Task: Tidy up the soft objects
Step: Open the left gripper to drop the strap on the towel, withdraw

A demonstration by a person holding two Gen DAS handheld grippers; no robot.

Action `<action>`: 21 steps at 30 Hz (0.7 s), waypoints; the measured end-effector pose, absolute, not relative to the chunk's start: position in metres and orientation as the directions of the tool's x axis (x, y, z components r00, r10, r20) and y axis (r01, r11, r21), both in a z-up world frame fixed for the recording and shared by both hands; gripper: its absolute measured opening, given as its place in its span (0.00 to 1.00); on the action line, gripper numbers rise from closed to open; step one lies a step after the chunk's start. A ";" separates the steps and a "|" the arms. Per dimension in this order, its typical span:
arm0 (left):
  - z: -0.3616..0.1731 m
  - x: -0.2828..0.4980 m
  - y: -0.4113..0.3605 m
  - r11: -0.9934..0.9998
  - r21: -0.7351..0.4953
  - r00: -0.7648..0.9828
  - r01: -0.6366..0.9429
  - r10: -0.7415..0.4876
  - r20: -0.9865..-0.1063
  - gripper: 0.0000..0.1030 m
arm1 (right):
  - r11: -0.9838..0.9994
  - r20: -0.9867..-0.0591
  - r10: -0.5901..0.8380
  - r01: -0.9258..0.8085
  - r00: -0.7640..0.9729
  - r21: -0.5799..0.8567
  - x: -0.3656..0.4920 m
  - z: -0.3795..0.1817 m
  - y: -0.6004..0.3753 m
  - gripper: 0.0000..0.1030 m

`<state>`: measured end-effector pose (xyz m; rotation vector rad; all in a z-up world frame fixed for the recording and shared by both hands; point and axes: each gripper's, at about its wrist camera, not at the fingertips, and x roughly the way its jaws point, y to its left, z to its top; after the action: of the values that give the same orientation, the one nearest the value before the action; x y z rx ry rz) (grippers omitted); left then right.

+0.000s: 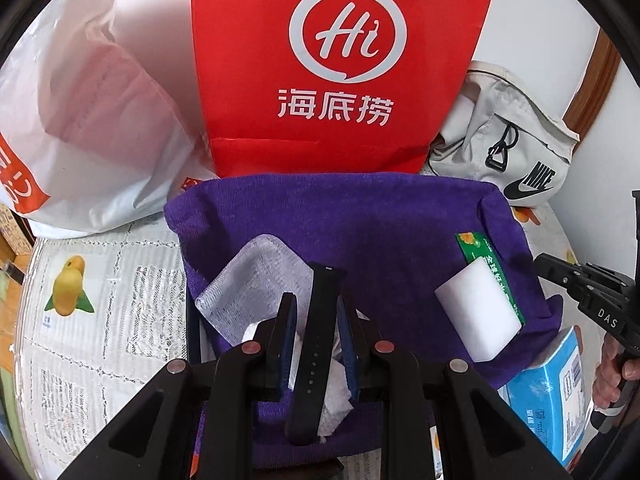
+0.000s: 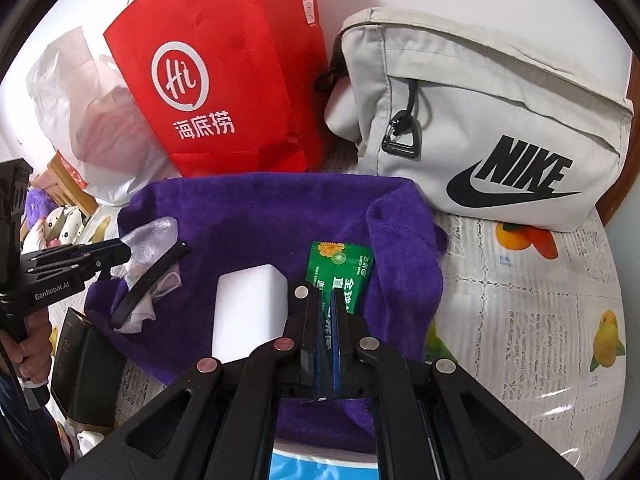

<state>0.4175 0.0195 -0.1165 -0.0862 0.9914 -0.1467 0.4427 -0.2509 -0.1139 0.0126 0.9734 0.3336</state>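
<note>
A purple towel [image 1: 360,220] [image 2: 260,208] lies spread on the table. My left gripper [image 1: 315,300] [image 2: 120,254] is shut on a black strap [image 1: 316,340] [image 2: 148,284] over the towel's left part. Crumpled white tissue [image 1: 336,396] sits under the strap and a translucent pouch [image 1: 248,280] just beyond it. My right gripper [image 2: 327,294] [image 1: 540,266] is shut on a green sachet [image 2: 340,268] [image 1: 480,256], which runs between its fingers. A white foam block [image 2: 250,312] [image 1: 476,312] rests on the towel just left of the sachet.
Behind the towel stand a red paper bag [image 1: 340,60], a white plastic bag [image 1: 88,120] and a grey Nike bag [image 2: 480,120]. A blue tissue pack [image 1: 548,392] and a dark box [image 2: 84,368] lie at the towel's near corners. A fruit-print tablecloth [image 2: 540,320] covers the table.
</note>
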 end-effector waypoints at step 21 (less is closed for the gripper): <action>-0.084 0.374 0.035 0.985 -0.159 0.562 0.062 -0.166 -0.810 0.38 | 0.924 -0.781 0.322 -0.356 0.535 0.137 0.381 -0.081 -0.224 0.51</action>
<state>0.3739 0.0347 -0.0842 -0.1167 0.9648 -0.1348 0.3805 -0.2238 -0.0806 -0.0403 0.9211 0.4043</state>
